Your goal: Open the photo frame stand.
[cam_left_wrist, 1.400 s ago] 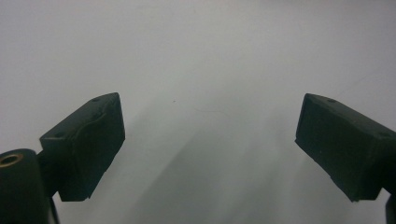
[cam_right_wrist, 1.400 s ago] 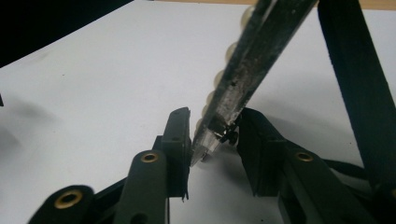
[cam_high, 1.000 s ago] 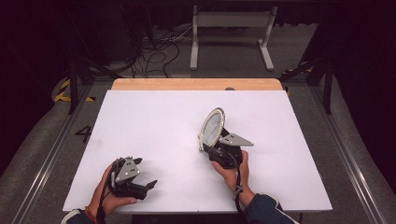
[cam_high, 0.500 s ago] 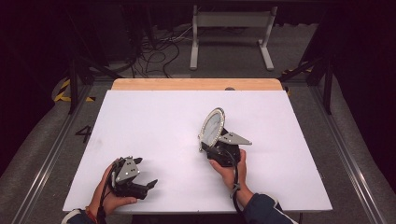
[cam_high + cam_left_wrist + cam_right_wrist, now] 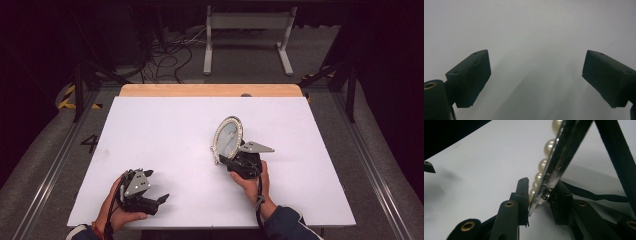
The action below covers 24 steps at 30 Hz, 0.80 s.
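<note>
Two jaws of my right gripper clamp the lower edge of an oval mirror, just right of the white table's centre. My right gripper view shows its pearl rim edge-on. My left gripper rests at seven o'clock, jaws wide. Cables cross the dark floor at twelve.

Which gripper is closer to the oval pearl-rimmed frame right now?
Right. The right gripper is clamped on the frame's lower edge; the left gripper rests open, apart, near the table's front-left.
</note>
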Tool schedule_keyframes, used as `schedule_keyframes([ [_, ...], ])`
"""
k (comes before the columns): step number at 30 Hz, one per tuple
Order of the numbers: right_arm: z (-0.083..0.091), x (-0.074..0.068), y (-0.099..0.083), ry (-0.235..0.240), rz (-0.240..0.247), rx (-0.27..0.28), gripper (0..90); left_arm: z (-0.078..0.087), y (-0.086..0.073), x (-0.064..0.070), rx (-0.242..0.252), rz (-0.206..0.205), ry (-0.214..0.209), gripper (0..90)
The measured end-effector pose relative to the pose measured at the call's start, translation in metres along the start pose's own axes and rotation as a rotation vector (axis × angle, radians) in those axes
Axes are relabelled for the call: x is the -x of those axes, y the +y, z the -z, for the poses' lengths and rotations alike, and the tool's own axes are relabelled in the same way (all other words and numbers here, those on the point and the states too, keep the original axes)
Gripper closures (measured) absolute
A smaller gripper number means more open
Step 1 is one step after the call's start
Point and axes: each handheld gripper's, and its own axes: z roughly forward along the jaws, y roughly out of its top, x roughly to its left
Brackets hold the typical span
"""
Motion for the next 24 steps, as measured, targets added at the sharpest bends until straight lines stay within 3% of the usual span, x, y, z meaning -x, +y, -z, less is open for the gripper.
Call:
schedule_keyframes([
  [8,0.008,0.008,0.001,0.061,0.025,-0.050,73.4,0.000,0.000,0.001,0.005,-0.006,-0.004,8.8],
  [16,0.009,0.007,0.000,0.059,0.044,-0.044,69.5,0.002,0.000,0.000,0.017,-0.001,0.003,9.0],
  [20,0.004,0.008,-0.002,0.033,0.026,-0.014,64.2,0.001,0.000,0.000,0.011,-0.004,0.003,9.0],
  [24,-0.005,0.009,-0.006,0.065,-0.038,0.038,68.9,0.000,0.000,0.000,0.009,-0.007,-0.001,9.0],
])
